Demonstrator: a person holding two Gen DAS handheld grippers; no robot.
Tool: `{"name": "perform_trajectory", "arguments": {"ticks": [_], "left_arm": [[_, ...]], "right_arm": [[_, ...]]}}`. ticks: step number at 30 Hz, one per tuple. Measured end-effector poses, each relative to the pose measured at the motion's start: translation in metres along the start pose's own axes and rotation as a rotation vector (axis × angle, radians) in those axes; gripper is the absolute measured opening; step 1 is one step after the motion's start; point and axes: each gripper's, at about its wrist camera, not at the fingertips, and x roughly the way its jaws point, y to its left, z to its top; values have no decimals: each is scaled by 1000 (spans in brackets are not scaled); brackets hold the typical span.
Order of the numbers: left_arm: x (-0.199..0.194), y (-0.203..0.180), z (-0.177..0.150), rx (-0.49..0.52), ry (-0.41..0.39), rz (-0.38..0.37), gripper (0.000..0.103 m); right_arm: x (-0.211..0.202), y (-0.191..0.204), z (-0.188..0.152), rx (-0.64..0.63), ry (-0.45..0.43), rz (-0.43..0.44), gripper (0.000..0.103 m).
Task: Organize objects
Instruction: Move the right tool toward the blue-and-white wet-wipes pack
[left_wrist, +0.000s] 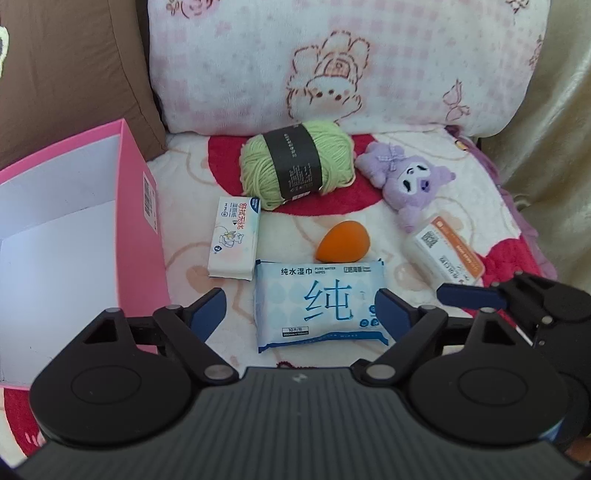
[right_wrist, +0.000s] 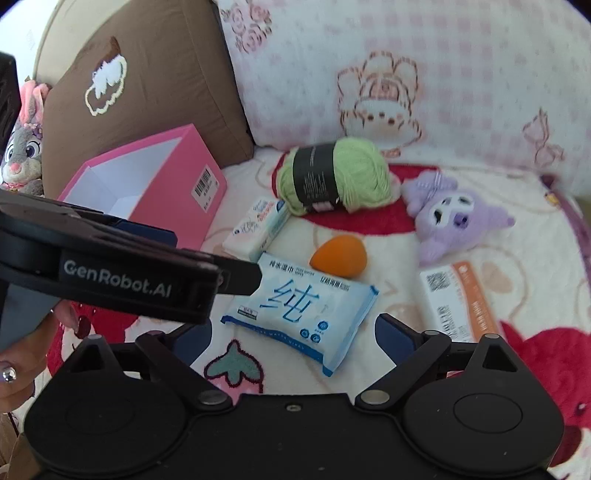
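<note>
Between the spread, empty jaws of the left gripper (left_wrist: 301, 314) lies the flat blue-and-white plastic pack of wet wipes (left_wrist: 319, 302), light, squashy and probably slick, so best pinched across its short sides, while the right gripper (right_wrist: 291, 332) hangs open.
</note>
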Motion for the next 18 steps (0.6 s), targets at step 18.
{"name": "perform_trajectory", "arguments": {"ticks": [18], "left_arm": [[65, 8, -12, -34, 35, 48, 61]], "right_arm": [[55, -18, -13, 75, 49, 5, 63]]}}
